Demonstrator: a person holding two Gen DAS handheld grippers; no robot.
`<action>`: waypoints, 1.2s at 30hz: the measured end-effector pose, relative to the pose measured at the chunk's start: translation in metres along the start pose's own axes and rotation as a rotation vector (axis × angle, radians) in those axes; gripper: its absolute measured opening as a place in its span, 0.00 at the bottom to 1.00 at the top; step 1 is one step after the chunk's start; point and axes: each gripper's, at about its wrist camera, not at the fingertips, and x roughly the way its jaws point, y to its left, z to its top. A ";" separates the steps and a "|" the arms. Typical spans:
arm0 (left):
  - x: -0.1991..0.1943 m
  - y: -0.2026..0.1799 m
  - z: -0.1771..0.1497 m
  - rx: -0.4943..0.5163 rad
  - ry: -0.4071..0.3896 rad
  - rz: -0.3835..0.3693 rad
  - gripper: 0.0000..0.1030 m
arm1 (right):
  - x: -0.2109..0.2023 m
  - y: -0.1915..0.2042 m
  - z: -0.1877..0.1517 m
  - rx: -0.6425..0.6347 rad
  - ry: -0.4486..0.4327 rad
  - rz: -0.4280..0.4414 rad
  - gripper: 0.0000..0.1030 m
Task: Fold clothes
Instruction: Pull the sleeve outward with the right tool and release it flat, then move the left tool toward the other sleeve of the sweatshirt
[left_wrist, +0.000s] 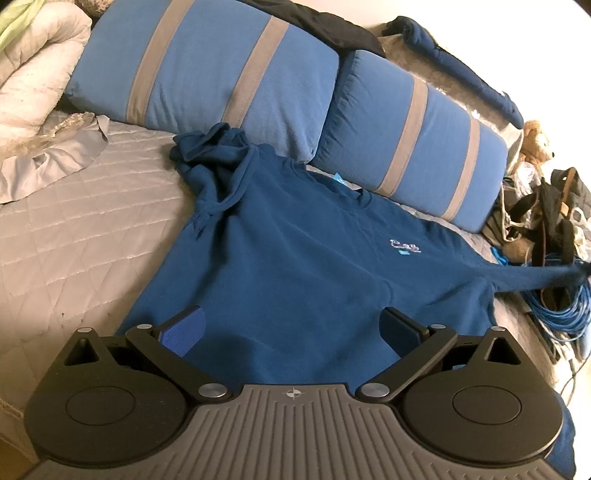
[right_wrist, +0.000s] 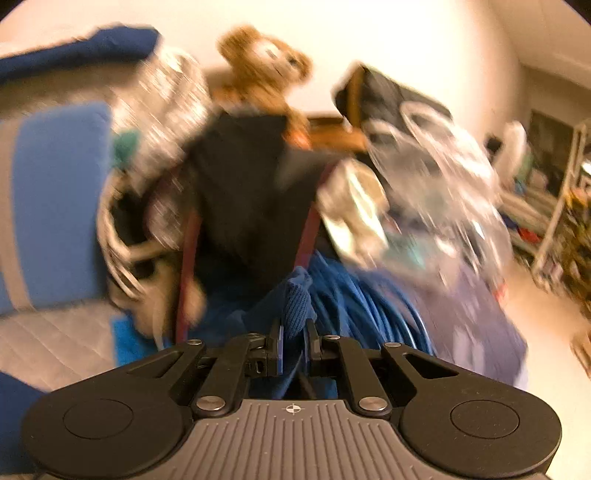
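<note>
On the bed, rumpled blue sweatshirt (left_wrist: 295, 258)

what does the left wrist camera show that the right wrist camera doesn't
Only the left wrist view shows the blue sweatshirt spread on the quilted bed, its embroidered chest logo, one sleeve bunched near the pillows, and the left gripper open over its hem.

Only the right wrist view, which is blurred, shows the right gripper shut on the sleeve cuff, plus shelving across the room.

Both show a striped blue pillow, the teddy bear and the coiled blue cable.
</note>
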 end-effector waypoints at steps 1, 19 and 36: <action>0.000 0.000 0.000 0.001 0.000 0.002 1.00 | 0.003 -0.001 -0.010 0.001 0.019 -0.015 0.13; 0.001 -0.003 0.000 0.022 0.003 0.024 1.00 | -0.095 0.120 -0.056 -0.073 -0.061 0.375 0.98; -0.003 -0.001 0.000 0.016 -0.016 -0.026 1.00 | -0.261 0.298 -0.118 -0.402 -0.057 0.886 1.00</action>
